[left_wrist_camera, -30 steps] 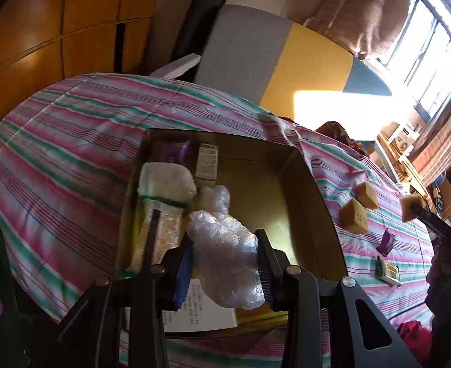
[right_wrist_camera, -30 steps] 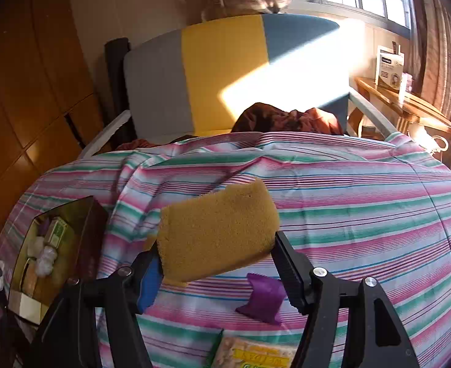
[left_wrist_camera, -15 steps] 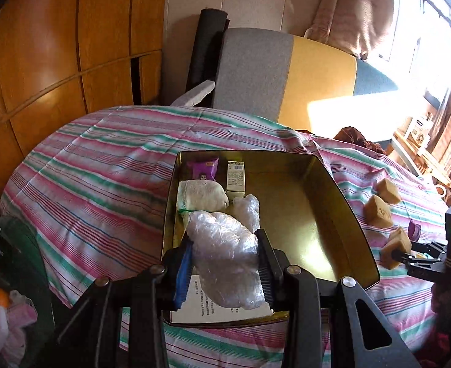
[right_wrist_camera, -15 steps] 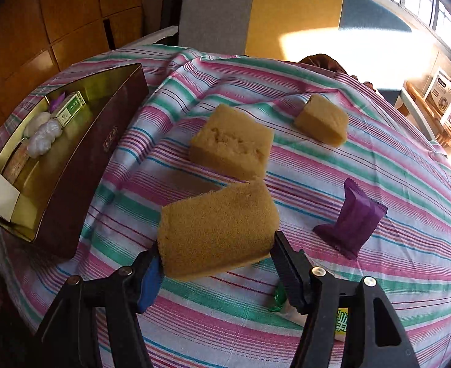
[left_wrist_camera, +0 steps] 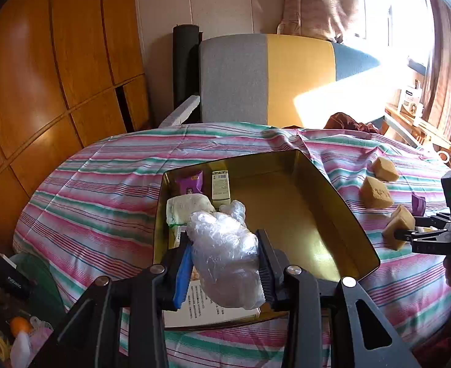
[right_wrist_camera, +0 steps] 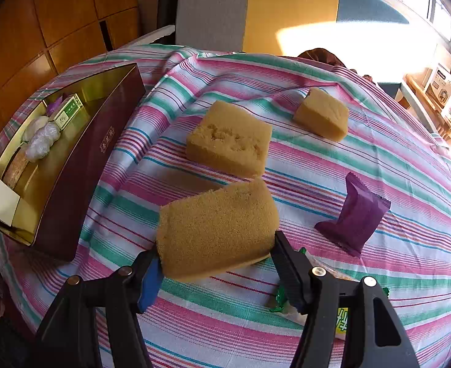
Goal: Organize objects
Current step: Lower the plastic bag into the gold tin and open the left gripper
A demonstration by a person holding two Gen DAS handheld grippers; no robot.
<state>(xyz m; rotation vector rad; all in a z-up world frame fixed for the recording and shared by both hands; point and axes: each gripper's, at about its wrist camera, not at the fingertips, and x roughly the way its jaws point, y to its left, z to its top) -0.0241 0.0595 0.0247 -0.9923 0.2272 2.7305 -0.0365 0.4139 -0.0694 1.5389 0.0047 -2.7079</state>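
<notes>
Since a second ago you have been dropping your right gripper [right_wrist_camera: 214,268] toward the striped cloth [right_wrist_camera: 332,159], and it is gripping a sponge [right_wrist_camera: 216,230] at mid width, just above the cloth. Two more sponges [right_wrist_camera: 230,138] are lying beyond it, and a purple packet [right_wrist_camera: 355,214] is sitting to the right. Your left gripper [left_wrist_camera: 225,268] is squeezing a clear bag [left_wrist_camera: 225,254] narrowly, hanging over the near end of the gold box [left_wrist_camera: 326,224]. That box is sitting on the cloth's left side, holding a white bundle [left_wrist_camera: 188,207], a small carton [left_wrist_camera: 220,184] and a booklet [left_wrist_camera: 207,312].
</notes>
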